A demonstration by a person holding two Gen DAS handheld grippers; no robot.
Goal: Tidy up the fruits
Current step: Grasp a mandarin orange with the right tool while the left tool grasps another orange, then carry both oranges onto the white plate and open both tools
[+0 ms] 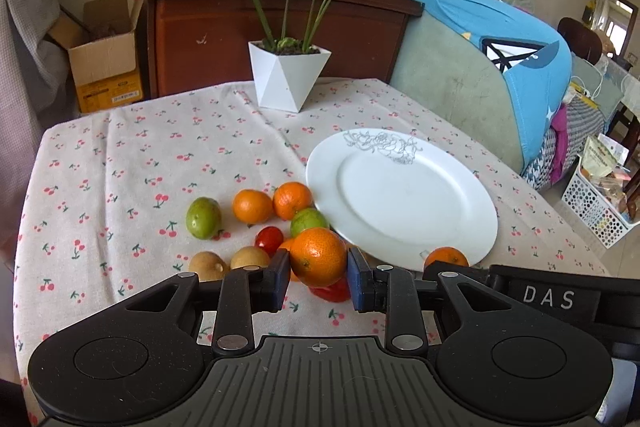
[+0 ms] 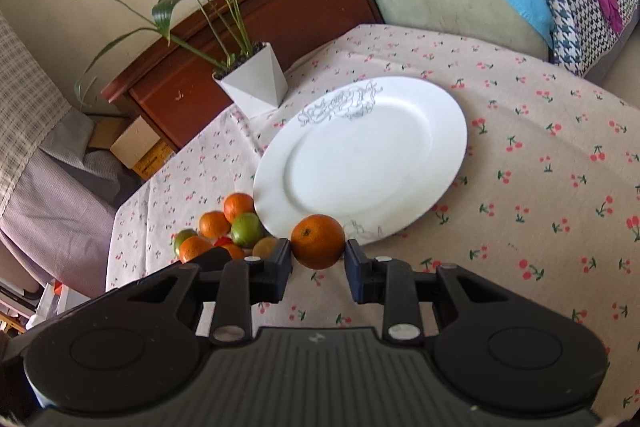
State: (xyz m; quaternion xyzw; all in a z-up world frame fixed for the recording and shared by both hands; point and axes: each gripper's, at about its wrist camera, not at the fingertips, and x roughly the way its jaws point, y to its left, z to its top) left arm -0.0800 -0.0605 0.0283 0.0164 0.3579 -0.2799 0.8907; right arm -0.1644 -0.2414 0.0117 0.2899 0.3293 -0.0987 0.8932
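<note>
Fruits lie loose on a cherry-print tablecloth (image 1: 120,155), clustered just left of a white plate (image 1: 400,195) with a grey floral sketch on its far rim. In the heap: two tangerines (image 1: 253,205) side by side, two green fruits (image 1: 203,218), a cherry tomato (image 1: 269,239), two tan fruits (image 1: 249,258) at the near edge. Plate bare.

Left gripper (image 1: 319,269) clamped on an orange (image 1: 318,257), pads pressing both sides, held over the near part of the heap; something red beneath it, probably another tomato, mostly hidden. Right gripper (image 2: 318,257) likewise closed on a second orange (image 2: 318,241) at the plate's near rim; whether it rests on the cloth is unclear.

Far edge of the table: white faceted pot (image 1: 288,75) with a long-leaved plant. Behind it a dark wooden cabinet (image 1: 272,27); an open cardboard box (image 1: 104,55) on the floor far left. To the right, a grey-green sofa back (image 1: 448,83) draped in blue cloth, and a perforated white basket (image 1: 592,207) on the floor.
</note>
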